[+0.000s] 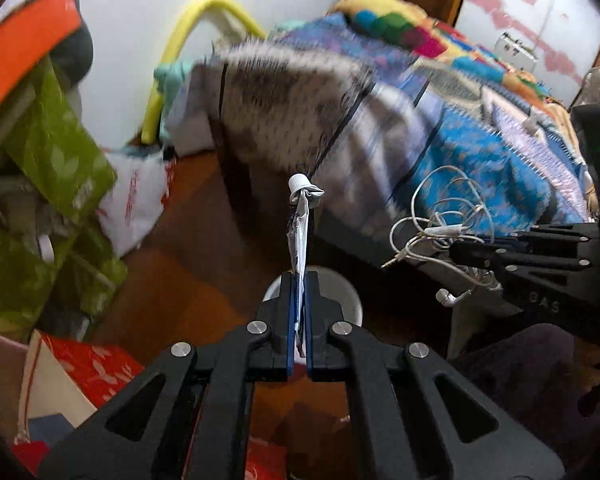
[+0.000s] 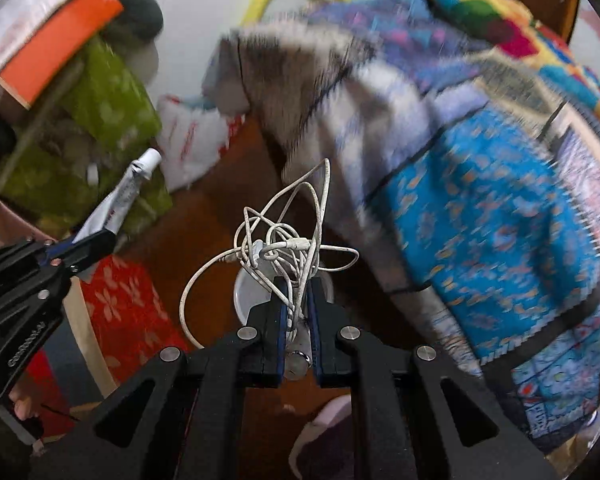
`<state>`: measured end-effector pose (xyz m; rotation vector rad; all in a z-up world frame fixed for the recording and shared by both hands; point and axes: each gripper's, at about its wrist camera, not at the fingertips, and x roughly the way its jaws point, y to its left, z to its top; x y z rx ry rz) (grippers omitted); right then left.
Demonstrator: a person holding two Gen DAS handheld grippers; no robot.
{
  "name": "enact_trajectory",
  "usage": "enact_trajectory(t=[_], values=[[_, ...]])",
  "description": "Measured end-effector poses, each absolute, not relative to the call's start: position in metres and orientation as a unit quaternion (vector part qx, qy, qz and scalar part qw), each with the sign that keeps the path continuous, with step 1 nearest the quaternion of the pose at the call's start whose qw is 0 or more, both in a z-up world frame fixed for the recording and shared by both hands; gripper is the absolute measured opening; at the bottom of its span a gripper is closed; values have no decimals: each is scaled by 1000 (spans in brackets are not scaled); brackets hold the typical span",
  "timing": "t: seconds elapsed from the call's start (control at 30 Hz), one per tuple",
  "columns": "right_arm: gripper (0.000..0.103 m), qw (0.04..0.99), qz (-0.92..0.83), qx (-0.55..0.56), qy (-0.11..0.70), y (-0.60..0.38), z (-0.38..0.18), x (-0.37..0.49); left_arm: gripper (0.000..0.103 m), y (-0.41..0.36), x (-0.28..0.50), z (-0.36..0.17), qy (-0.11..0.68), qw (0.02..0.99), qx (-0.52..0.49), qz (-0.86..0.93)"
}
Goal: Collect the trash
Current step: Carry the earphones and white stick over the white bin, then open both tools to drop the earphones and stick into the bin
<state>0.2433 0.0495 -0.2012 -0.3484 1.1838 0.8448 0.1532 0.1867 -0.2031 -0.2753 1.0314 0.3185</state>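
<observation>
Above the white bin (image 1: 342,288), the left hand-held gripper (image 1: 299,300) pinches a flat tube (image 1: 300,236) and the right hand-held gripper (image 2: 299,304) squeezes tangled earphones (image 2: 278,240), whose loose loops might catch and miss it.

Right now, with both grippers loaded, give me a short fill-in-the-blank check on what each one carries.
1. The left gripper is shut on a squeezed white ____ with a screw cap.
2. The right gripper is shut on tangled white ____.
3. Below both grippers a round white bin stands on the ____ floor.

Missing: tube; earphones; brown
</observation>
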Motion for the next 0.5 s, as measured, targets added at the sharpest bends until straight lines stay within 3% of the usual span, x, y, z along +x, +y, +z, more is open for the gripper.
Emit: enact_trajectory(t=[0.2, 0.33, 0.43, 0.5], values=[[9, 698, 377, -178, 583, 73, -249, 253, 3, 196, 163, -241, 525, 823, -157, 152], [15, 671, 392, -186, 601, 92, -266, 258, 3, 203, 167, -257, 537, 811, -176, 156], [41, 659, 395, -199, 608, 104, -269, 260, 3, 206, 170, -264, 542, 804, -184, 158], [45, 652, 405, -188, 613, 108, -267, 262, 3, 208, 172, -269, 547, 800, -190, 157]])
